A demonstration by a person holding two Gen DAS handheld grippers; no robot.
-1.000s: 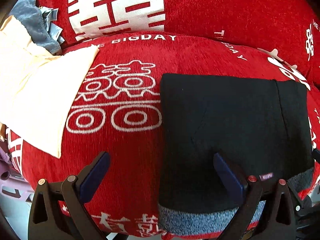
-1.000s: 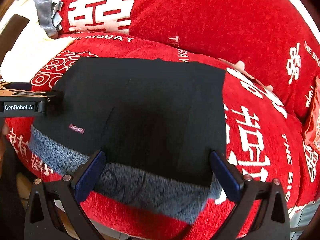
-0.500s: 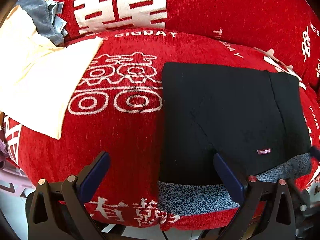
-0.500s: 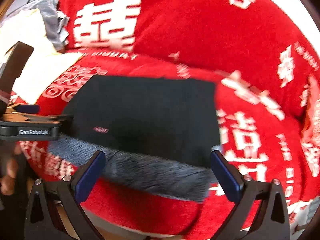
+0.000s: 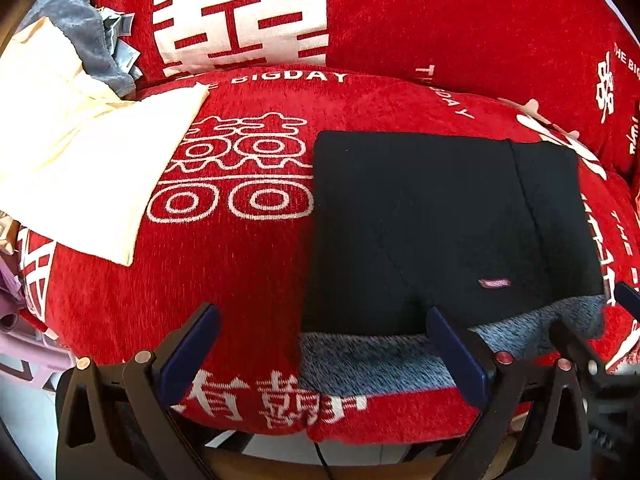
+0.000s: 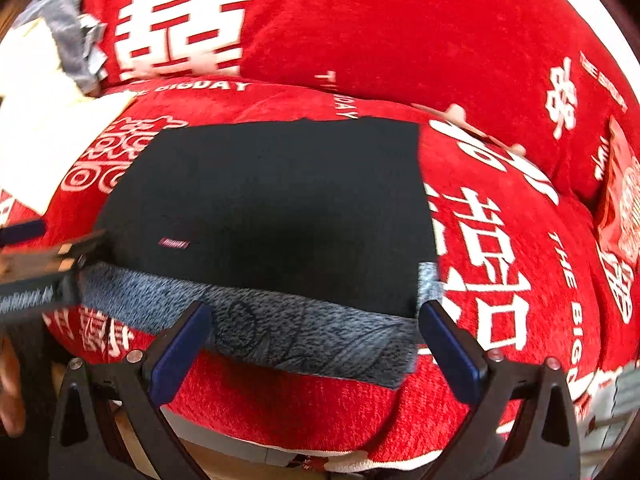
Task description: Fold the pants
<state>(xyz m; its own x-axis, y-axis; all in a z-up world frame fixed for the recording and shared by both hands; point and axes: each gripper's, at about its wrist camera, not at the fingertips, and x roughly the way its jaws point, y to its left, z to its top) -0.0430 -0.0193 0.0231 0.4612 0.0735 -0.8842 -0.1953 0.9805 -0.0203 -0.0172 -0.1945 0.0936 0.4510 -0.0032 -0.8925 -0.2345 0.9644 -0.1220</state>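
**Item record: black pants, folded, on red sofa cushion**

Landmark: red seat cushion (image 5: 248, 280), printed with white characters.

1. Black pants (image 5: 440, 220), 1 pair. Lay flat on the cushion as a compact rectangle, toward its front edge and its right half. A grey marled band (image 6: 304, 332), probably fleece lining or a turned waistband, showed along the near edge and hung slightly over the cushion's front. A small pink label (image 6: 174, 243) sat on the black face near that band. Judged: folding largely complete, the package squared and left to rest where the cushion supported it.

2. Left gripper (image 5: 320, 344). Held low before the cushion's front edge, jaws spread wide and holding nothing; 1 finger overlapped the grey band in view, contact not determinable. Also visible at the left edge of the right wrist view, blurred.

3. Right gripper (image 6: 312, 340). Likewise in front of the cushion, jaws spread wide and empty, framing the grey band. Judged: both tongs stood clear so as not to disturb the fold.

4. Cream cloth (image 5: 80, 152). Lay on the cushion's far left, well apart from the pants.

5. Grey garment (image 5: 88, 36). Bunched behind the cream cloth, against the back cushion (image 5: 440, 20).

6. Part of a hand (image 6: 10, 392). Below the cushion's left front, edge of frame.
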